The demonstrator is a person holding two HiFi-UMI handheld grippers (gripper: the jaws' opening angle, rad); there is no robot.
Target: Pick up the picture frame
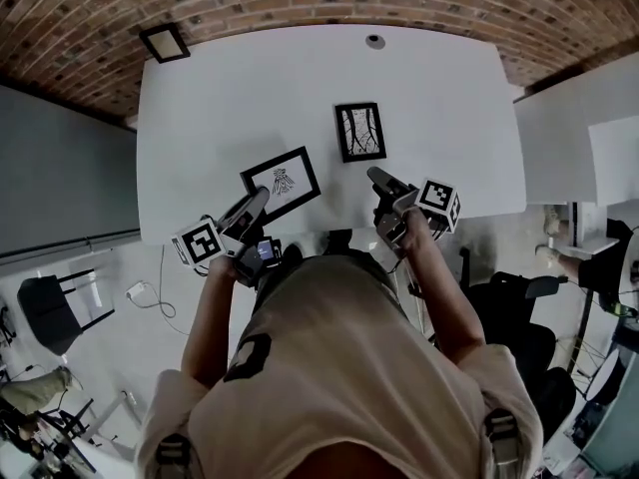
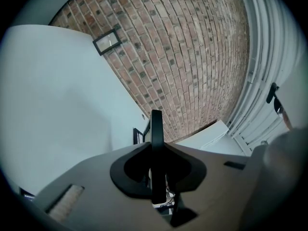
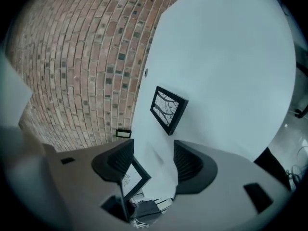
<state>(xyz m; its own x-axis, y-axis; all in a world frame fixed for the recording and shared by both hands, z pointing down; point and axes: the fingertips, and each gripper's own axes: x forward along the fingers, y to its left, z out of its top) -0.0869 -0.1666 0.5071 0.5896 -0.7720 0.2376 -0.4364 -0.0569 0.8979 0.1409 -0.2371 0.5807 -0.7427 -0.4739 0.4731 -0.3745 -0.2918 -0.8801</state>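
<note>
Person's left gripper [image 1: 260,198] grips the near picture frame [image 1: 284,181] with narrow fingers; right gripper [image 1: 375,177] fingers are wide, empty. Grasp seems done, lifting off tabletop [image 1: 220,98] is left

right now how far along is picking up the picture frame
Done: the left gripper has its fingers shut on an edge of the near picture frame. In hand: the lift; whether it has cleared the table is unclear. Left: right gripper open and empty, second frame untouched.
</note>
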